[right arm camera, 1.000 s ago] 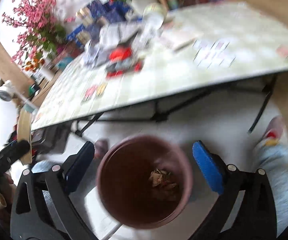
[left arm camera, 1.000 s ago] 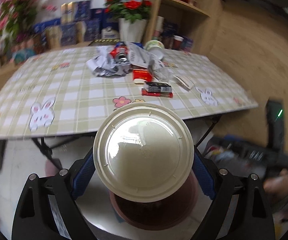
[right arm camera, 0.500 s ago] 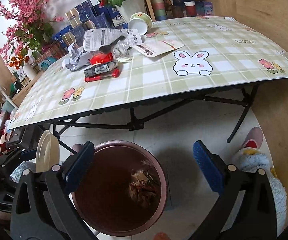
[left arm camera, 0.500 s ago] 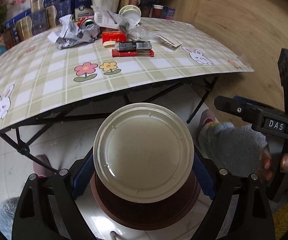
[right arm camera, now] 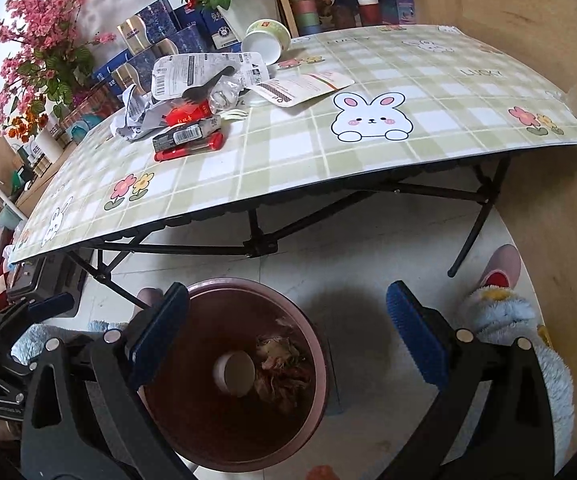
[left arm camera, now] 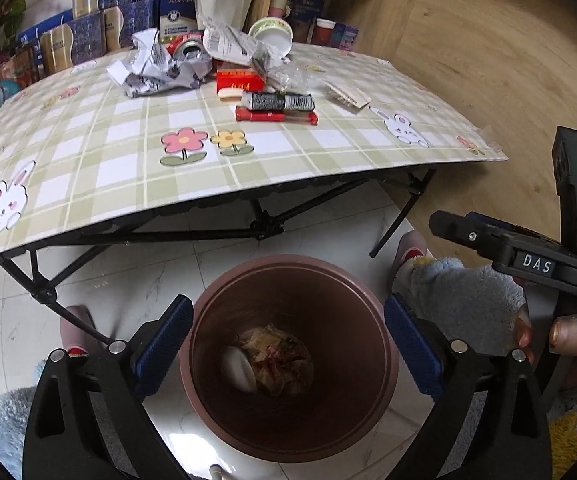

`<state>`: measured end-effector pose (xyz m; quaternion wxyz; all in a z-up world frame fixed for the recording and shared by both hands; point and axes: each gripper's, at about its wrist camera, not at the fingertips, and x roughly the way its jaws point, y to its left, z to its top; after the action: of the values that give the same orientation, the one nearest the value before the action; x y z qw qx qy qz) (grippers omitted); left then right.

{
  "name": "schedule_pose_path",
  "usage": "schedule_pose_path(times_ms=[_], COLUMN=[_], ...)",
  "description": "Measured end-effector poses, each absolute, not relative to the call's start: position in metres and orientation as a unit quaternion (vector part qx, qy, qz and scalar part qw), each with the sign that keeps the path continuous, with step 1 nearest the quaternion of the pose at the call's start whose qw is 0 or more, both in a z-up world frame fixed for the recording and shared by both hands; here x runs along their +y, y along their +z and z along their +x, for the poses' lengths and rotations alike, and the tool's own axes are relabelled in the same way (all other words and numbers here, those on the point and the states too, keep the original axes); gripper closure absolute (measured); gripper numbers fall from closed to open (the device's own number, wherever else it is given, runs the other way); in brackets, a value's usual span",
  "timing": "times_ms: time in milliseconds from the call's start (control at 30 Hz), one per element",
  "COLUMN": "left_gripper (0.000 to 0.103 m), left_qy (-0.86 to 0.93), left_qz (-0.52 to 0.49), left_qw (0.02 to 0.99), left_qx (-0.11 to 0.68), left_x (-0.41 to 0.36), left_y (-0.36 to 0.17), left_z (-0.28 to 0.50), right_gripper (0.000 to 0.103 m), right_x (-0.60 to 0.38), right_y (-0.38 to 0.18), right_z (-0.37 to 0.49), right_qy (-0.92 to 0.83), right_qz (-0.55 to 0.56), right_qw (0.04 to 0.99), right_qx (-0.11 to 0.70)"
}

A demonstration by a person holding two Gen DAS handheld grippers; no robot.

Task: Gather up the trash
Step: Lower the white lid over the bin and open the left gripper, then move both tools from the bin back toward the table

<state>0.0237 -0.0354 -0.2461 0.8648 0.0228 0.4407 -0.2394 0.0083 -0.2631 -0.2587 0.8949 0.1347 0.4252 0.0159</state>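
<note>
My left gripper (left arm camera: 288, 344) hangs over the brown bin (left arm camera: 340, 408) on the floor, its jaws opening, with nothing between the blue pads (left arm camera: 164, 340). A white plastic bowl (left arm camera: 238, 368) lies at the bottom of the bin next to crumpled scraps (left arm camera: 280, 360). My right gripper (right arm camera: 288, 336) stands open and empty over the bin's (right arm camera: 176, 420) right rim, with the bowl (right arm camera: 235, 372) visible below. More trash (left arm camera: 224, 64) is heaped at the far side of the table: crumpled paper, a can, wrappers, red and black packets and a paper bowl.
The folding table with its checked cloth (left arm camera: 88, 168) stands just beyond the bin, its black legs (left arm camera: 264, 228) close to the rim. A person's feet in fluffy blue slippers (left arm camera: 456, 296) flank the bin. Boxes, a flower pot (left arm camera: 220, 0) and shelves stand behind the table.
The white bowl that was between my left gripper's jaws has dropped into the bin. The left gripper sank toward the bin. The right view has steadied over the bin.
</note>
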Motion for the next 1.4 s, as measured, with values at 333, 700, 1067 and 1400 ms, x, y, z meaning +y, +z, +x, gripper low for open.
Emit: schedule_pose_path(times_ms=[333, 700, 1067, 1400], left_gripper=[0.009, 0.009, 0.009, 0.009], left_qy=[-0.181, -0.143, -0.142, -0.148], left_qz=[0.009, -0.019, -0.005, 0.029], left_qw=[0.9, 0.905, 0.903, 0.902], left_qx=[0.396, 0.4, 0.405, 0.404], left_x=[-0.017, 0.0, -0.008, -0.027], left_y=[-0.228, -0.229, -0.23, -0.209], left_z=[0.02, 0.026, 0.029, 0.057], right_gripper=[0.006, 0.006, 0.006, 0.006], right_x=[-0.266, -0.273, -0.272, -0.294], right_y=[-0.252, -0.253, -0.253, -0.233], right_z=[0.006, 0.007, 0.013, 0.039], right_qy=[0.02, 0.023, 0.028, 0.008], right_qz=[0.145, 0.175, 0.159, 0.088], right_qw=[0.898, 0.895, 0.893, 0.906], right_qx=[0.415, 0.41, 0.419, 0.415])
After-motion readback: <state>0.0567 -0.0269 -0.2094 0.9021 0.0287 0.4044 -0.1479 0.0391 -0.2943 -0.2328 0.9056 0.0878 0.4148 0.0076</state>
